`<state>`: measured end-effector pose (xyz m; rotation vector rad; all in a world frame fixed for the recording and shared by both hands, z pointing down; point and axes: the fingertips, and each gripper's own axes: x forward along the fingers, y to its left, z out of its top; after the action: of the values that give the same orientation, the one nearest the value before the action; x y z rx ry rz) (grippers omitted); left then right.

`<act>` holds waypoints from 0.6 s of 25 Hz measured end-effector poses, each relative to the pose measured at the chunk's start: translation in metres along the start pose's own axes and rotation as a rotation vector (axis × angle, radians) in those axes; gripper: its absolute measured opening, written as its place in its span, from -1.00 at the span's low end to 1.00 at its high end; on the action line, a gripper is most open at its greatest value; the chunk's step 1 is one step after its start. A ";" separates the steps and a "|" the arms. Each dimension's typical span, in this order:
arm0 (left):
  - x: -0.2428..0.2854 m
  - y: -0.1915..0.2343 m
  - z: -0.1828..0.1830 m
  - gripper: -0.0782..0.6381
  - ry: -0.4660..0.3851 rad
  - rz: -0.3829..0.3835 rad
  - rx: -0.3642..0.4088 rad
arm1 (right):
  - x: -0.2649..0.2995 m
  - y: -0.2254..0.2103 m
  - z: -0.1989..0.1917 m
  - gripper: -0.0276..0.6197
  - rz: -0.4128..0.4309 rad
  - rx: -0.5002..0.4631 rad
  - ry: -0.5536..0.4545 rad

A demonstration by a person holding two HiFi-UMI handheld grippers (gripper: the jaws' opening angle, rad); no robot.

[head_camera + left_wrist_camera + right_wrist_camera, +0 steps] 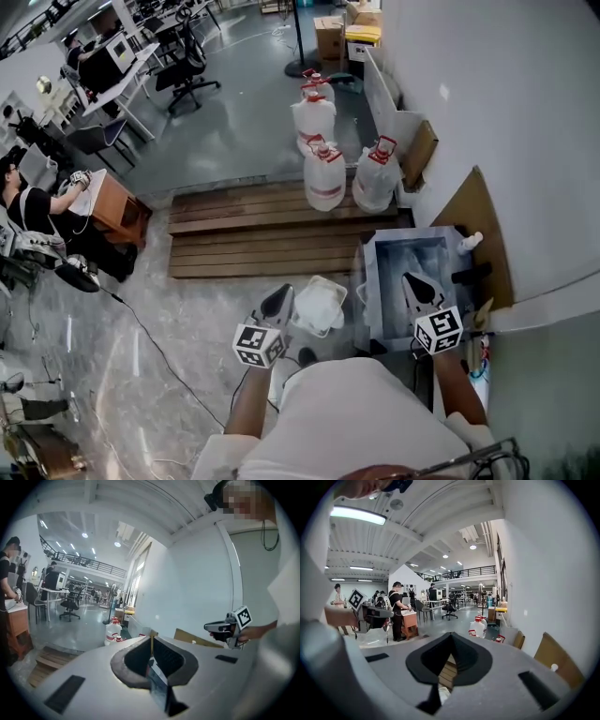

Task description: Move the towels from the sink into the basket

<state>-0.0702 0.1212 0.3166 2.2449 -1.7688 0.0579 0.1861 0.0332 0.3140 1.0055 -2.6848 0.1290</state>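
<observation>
1. The sink (367, 274) is a steel basin against the wall, on our right. Its inside shows pale and glossy from the head view. We cannot tell whether any cloth lies in it.
2. The basket (326, 279) sits on the floor just left of the sink, beside the wooden decking (253, 234).
3. The towels (317, 307) we can make out are in the basket. They form a white, crumpled, soft-looking mound that fills most of it.
4. The left tongs (151, 641) are pressed together with nothing between them, and hang over the basket's near left edge.
5. The right tongs (451, 637) are also pressed together and carry nothing. They are held above the sink.
6. We judge this to be a pause between carries, or the end of the job. If a towel remains, the next move is to spread the right tongs, dip into the sink and pinch a fold, then swing left to the basket.
</observation>
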 end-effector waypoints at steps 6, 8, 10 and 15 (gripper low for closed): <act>0.003 0.000 0.000 -0.73 0.002 -0.004 0.000 | -0.004 -0.003 0.005 -0.91 -0.012 0.007 -0.014; 0.003 -0.001 0.000 -0.73 -0.001 -0.005 -0.004 | -0.004 -0.001 0.005 -0.91 -0.012 0.010 -0.015; 0.002 -0.001 0.001 -0.73 -0.005 -0.008 -0.010 | -0.004 0.002 0.006 -0.91 -0.009 0.010 -0.013; 0.008 -0.004 0.003 -0.73 -0.017 -0.015 -0.016 | -0.001 0.000 0.011 -0.91 -0.002 0.004 -0.020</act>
<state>-0.0644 0.1140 0.3143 2.2533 -1.7549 0.0220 0.1845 0.0319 0.3028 1.0154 -2.7028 0.1242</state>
